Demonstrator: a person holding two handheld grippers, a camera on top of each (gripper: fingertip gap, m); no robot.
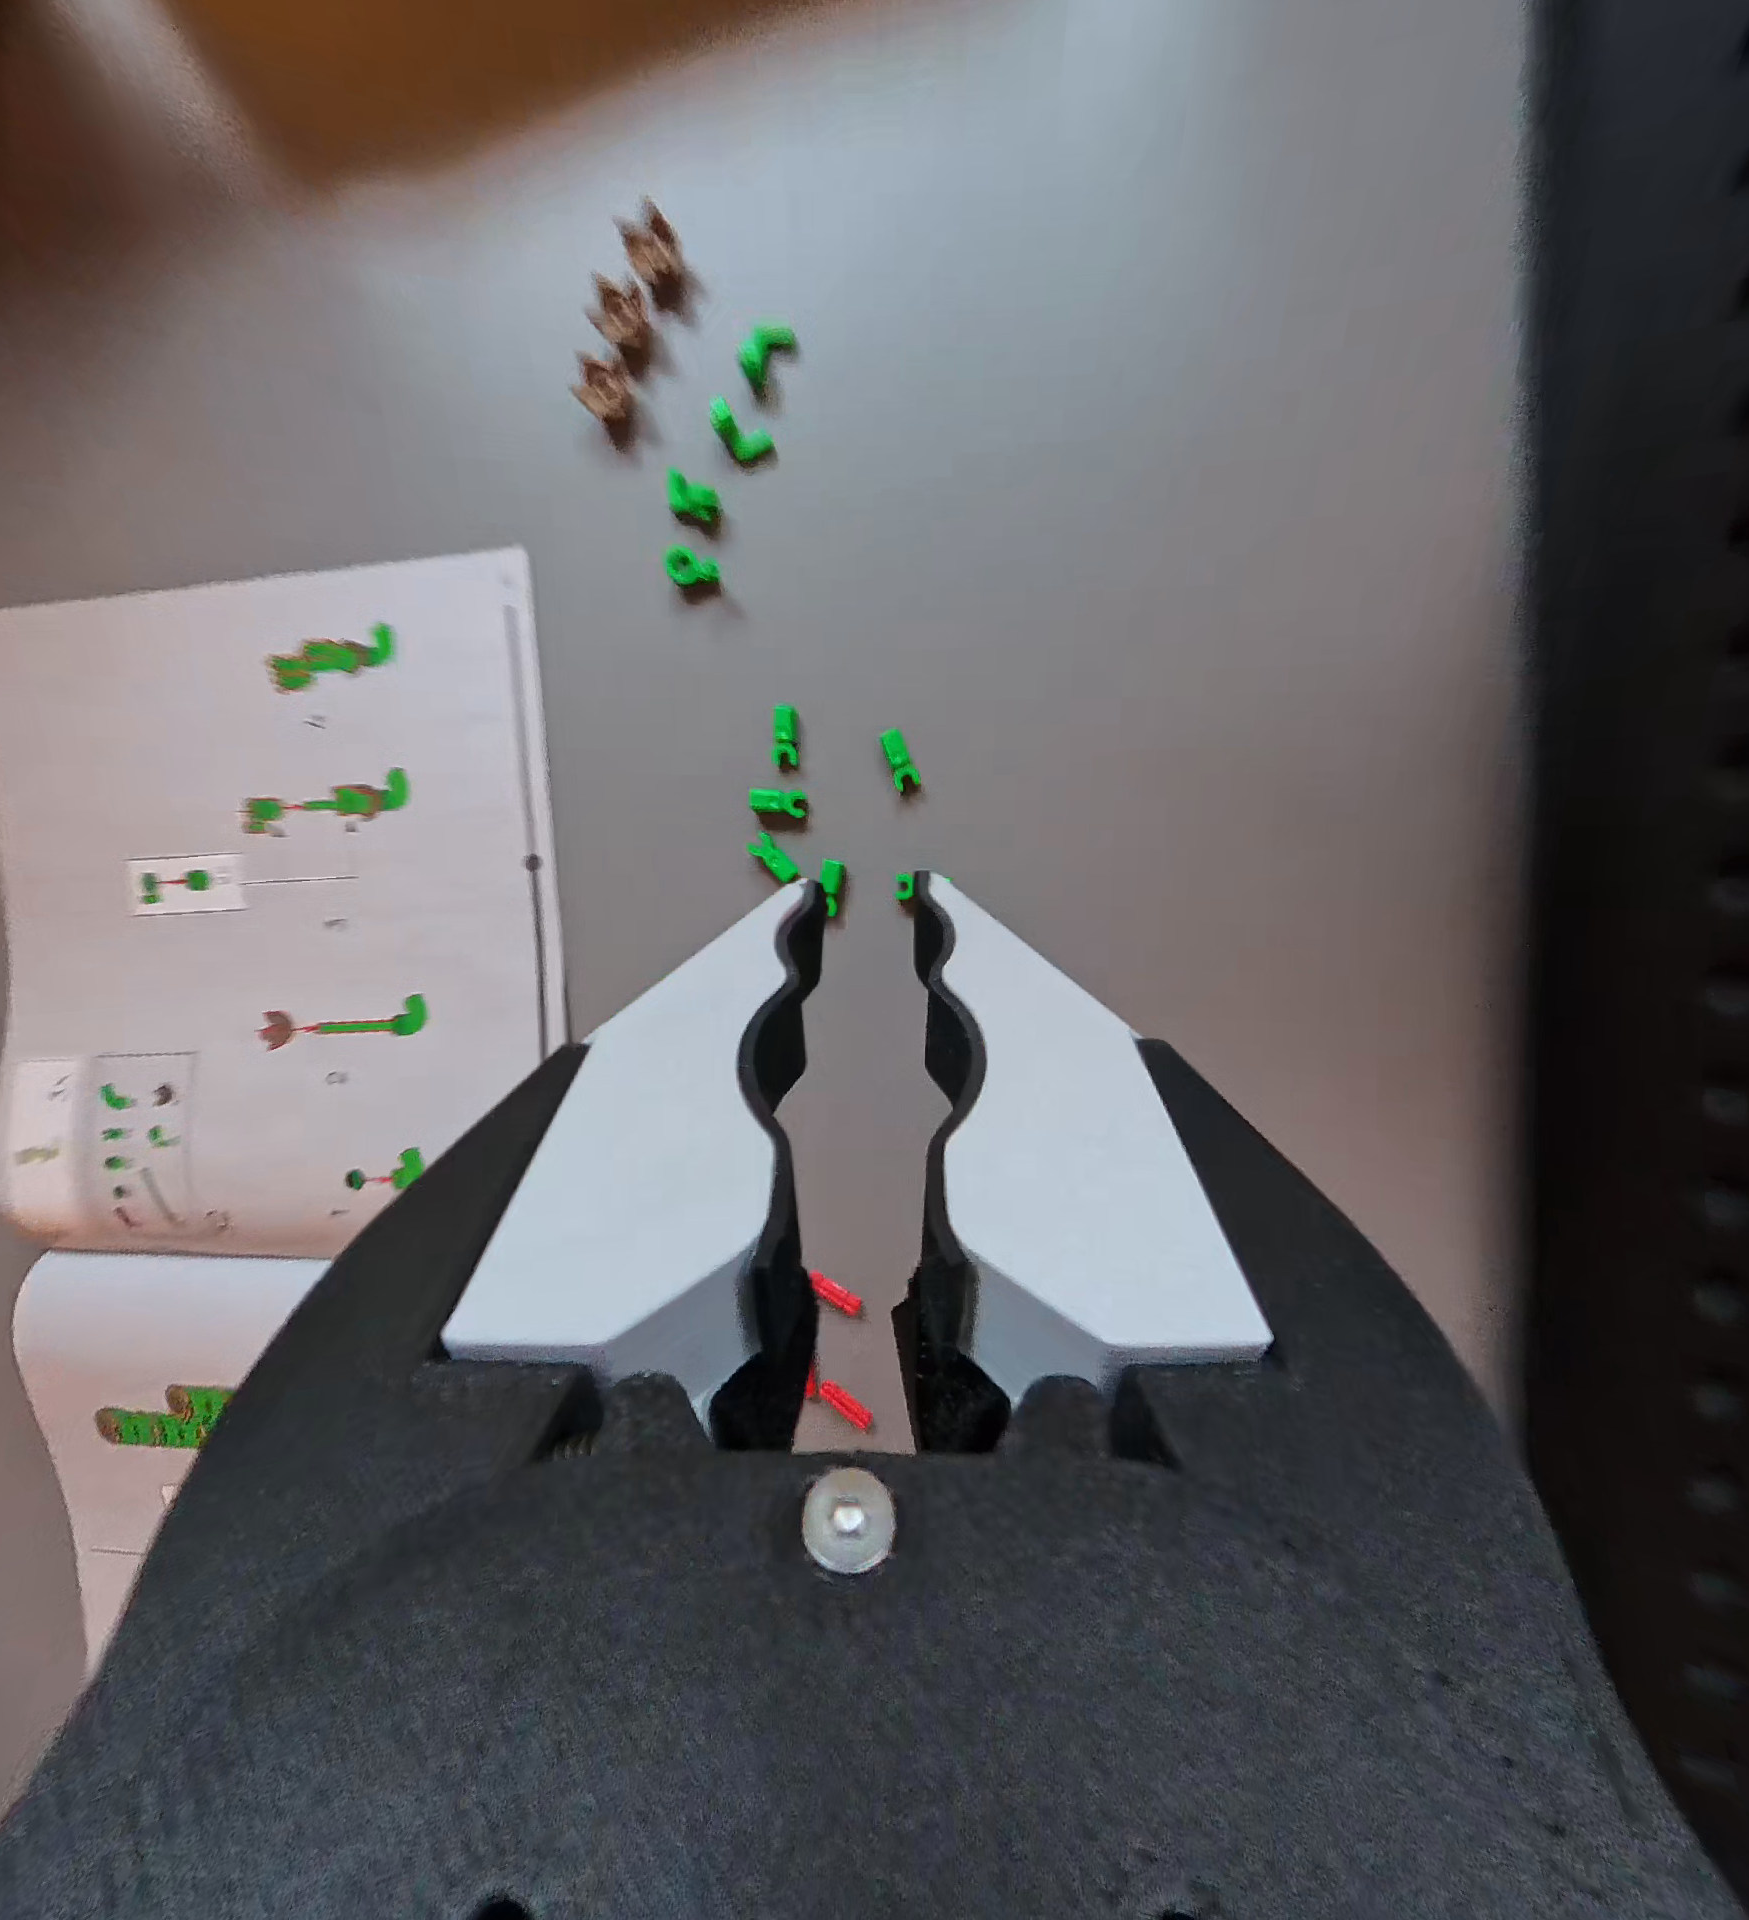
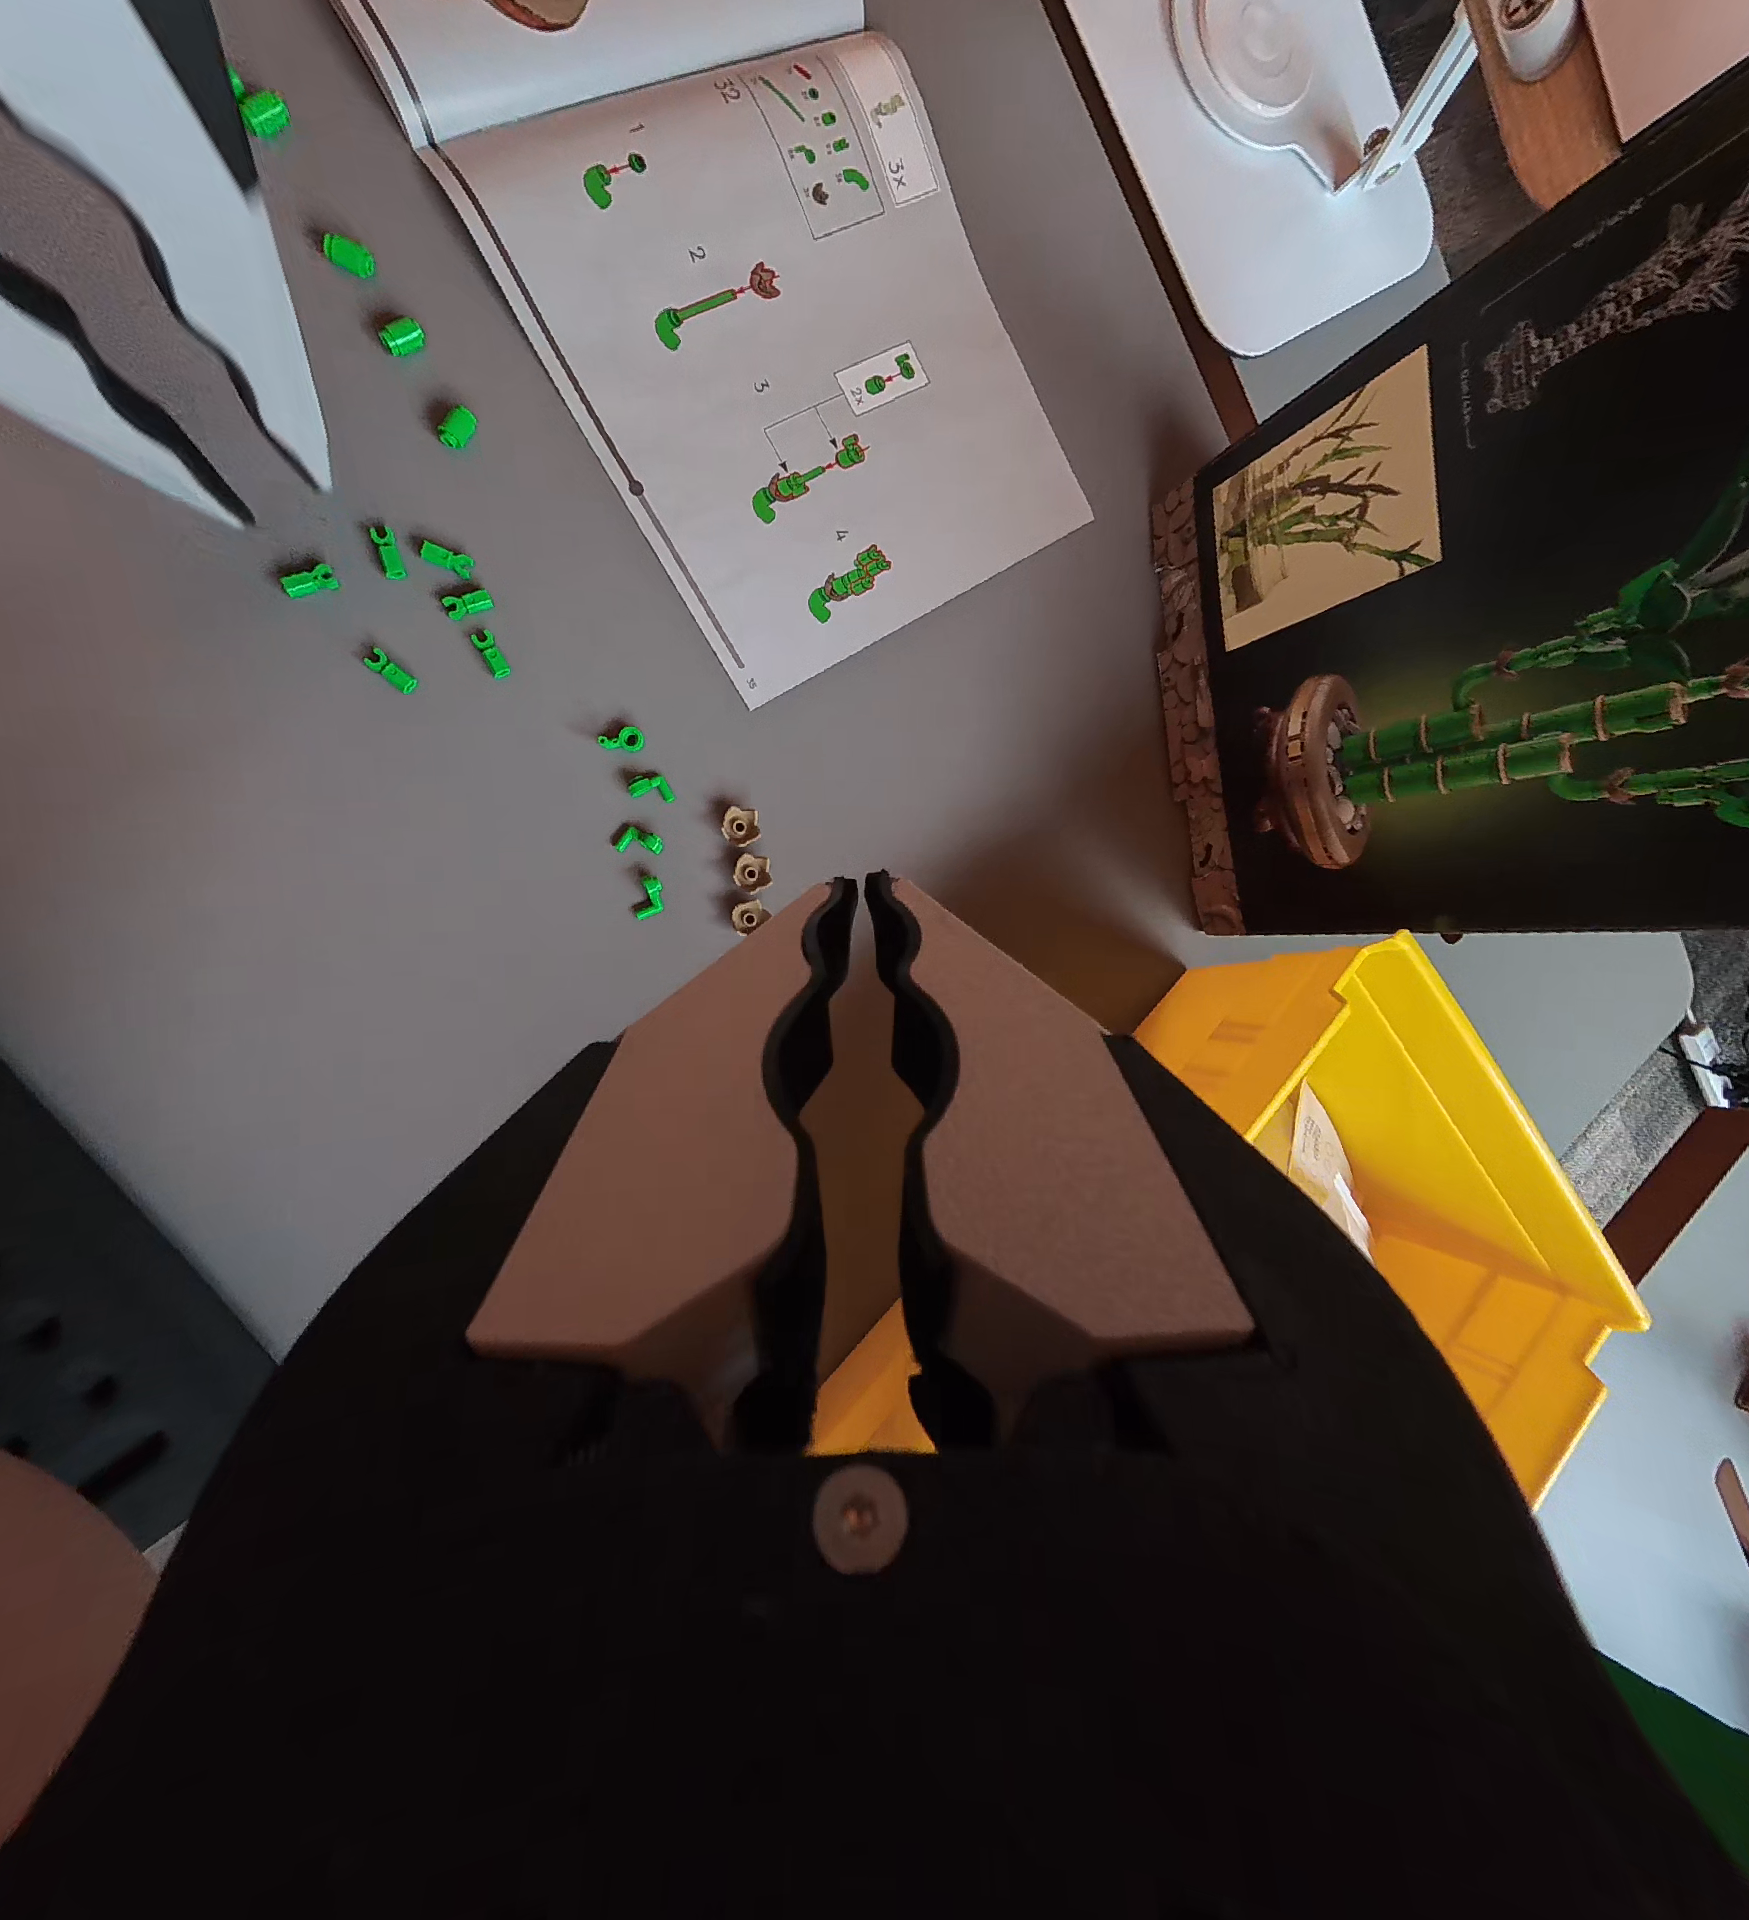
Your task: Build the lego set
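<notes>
In the left wrist view my left gripper (image 1: 868, 886) is open and empty, low over the grey table (image 1: 1161, 520). Its tips are among several small green clip pieces (image 1: 785, 736). Two red pins (image 1: 835, 1294) lie on the table between its fingers. Beyond are green bent pieces (image 1: 743, 431) and three brown pieces (image 1: 631, 312). In the right wrist view my right gripper (image 2: 862, 883) is shut and empty, right beside three tan pieces (image 2: 748, 871). Green bent pieces (image 2: 641, 821), the clips (image 2: 413, 608) and green round pieces (image 2: 400, 335) lie ahead. The left gripper's fingers (image 2: 122, 312) show at top left.
The open instruction booklet (image 1: 257, 883) (image 2: 745, 364) lies beside the parts. The black set box (image 2: 1524, 623) stands at the right, with a yellow bin (image 2: 1421, 1143) in front of it. A black perforated board (image 1: 1680, 831) borders the table. Left tips to right tips: about 20 centimetres.
</notes>
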